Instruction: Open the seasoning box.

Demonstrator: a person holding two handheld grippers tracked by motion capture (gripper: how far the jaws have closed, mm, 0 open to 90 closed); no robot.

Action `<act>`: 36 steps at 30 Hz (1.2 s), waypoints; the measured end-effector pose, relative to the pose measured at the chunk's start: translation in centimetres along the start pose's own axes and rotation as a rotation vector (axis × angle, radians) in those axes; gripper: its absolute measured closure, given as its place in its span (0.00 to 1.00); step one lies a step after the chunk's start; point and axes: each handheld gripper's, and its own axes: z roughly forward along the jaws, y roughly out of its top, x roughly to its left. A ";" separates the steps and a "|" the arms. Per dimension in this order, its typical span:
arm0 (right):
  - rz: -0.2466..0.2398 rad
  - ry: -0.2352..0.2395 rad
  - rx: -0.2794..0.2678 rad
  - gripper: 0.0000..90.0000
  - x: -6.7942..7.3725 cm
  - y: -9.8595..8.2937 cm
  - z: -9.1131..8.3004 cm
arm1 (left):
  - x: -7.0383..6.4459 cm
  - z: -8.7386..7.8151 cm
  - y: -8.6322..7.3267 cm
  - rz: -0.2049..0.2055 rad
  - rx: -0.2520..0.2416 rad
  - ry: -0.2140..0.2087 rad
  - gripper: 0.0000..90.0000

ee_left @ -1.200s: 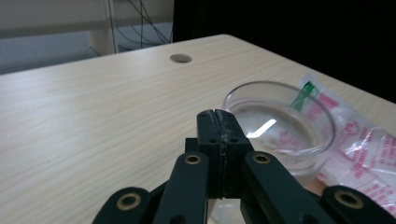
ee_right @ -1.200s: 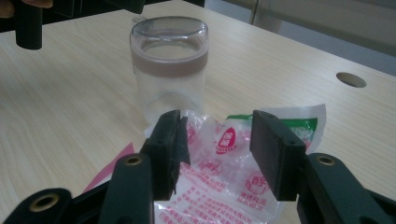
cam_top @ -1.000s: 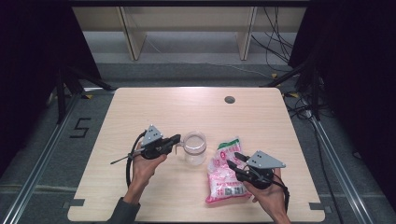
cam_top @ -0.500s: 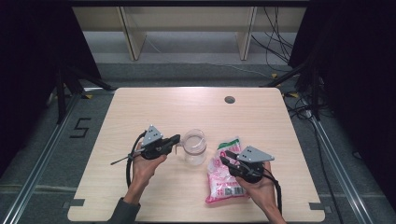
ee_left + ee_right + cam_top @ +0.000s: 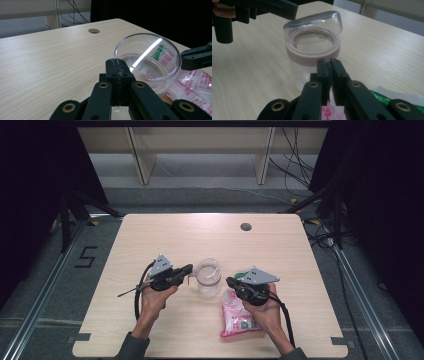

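Observation:
A clear plastic jar stands near the middle of the wooden table. In the right gripper view the jar has a pink collar, and its clear lid is tilted up. My left gripper is shut, with its tips against the jar's left rim. My right gripper is shut too and points at the jar from the right, just short of it. It hovers over a pink snack bag lying flat on the table. Nothing shows between its jaws.
A round cable hole sits in the table's far side. Shelving legs and cables lie on the floor beyond the far edge. The table's left and far parts are bare wood. The bag lies close to the jar's base.
My right gripper has moved left across the pink bag toward the jar. The left gripper and the jar have stayed in place.

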 end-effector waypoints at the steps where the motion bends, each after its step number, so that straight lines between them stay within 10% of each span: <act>1: 0.010 -0.009 0.018 0.98 0.1 0.1 0.0 | 0.0 0.0 0.0 -0.006 -0.001 0.000 0.99; 26: -0.007 0.021 0.009 1.00 0.4 1.5 2.1 | 0.0 -0.2 -0.1 -0.007 0.002 0.001 0.97; 32: 0.001 0.026 0.015 1.00 0.5 1.8 1.8 | 0.1 -1.3 0.4 -0.068 -0.046 0.010 0.71; 36: -0.005 0.034 0.006 1.00 0.5 2.0 1.9 | 0.1 -2.8 0.6 -0.028 -0.036 0.011 0.53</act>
